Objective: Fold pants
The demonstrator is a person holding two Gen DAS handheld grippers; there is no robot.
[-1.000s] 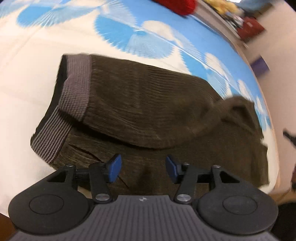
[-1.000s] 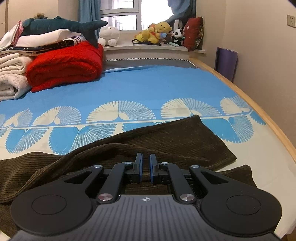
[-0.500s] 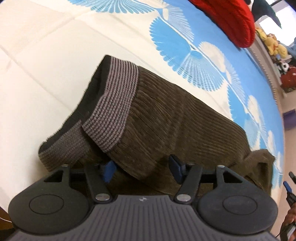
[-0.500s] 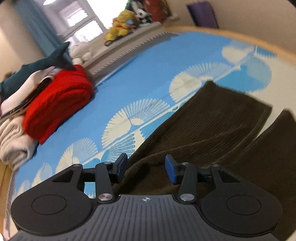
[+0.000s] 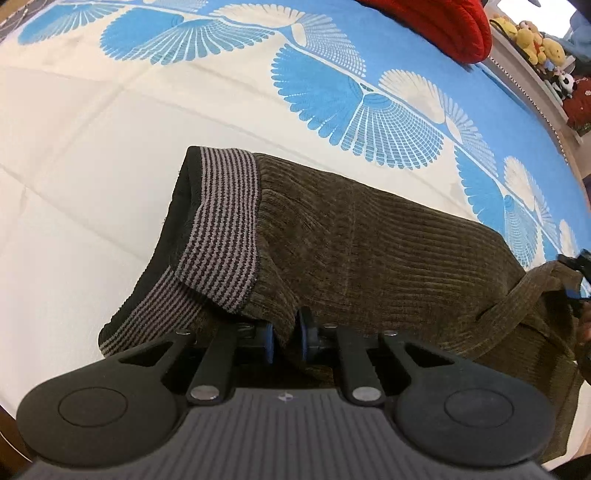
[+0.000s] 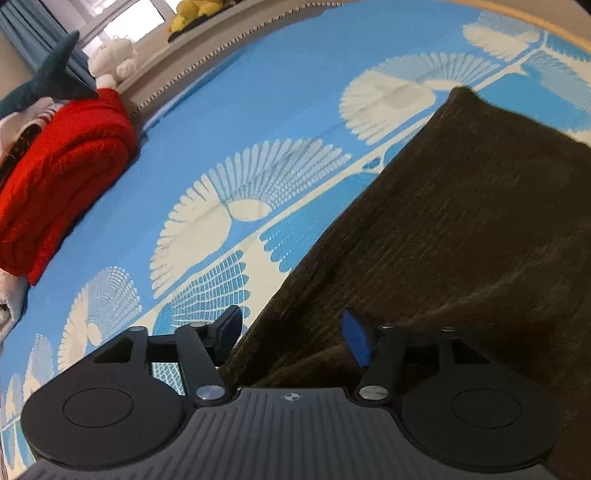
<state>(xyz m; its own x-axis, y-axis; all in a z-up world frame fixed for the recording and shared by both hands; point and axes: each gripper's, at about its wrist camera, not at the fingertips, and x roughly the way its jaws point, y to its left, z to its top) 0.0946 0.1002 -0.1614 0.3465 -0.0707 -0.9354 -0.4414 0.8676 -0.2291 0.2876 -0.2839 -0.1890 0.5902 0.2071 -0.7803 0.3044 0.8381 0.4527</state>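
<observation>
Dark brown corduroy pants (image 5: 369, 243) lie on the bed, with a grey striped waistband (image 5: 225, 218) at the left end. My left gripper (image 5: 285, 338) is shut on a fold of the pants just below the waistband. In the right wrist view the pants (image 6: 461, 221) spread out to the right. My right gripper (image 6: 291, 332) is open, with the edge of the pants lying between its fingers. The other gripper shows at the far right edge of the left wrist view (image 5: 576, 280).
The bed sheet (image 5: 92, 184) is cream with blue fan shapes. A red folded blanket (image 6: 62, 177) lies at the far left with a pile of white linen, a plush shark (image 6: 48, 81) on top. Soft toys (image 5: 532, 33) line the window sill.
My left gripper has closed on the pants fabric near the waistband. My right gripper, shut a second ago, has opened and swung left over the pants.
</observation>
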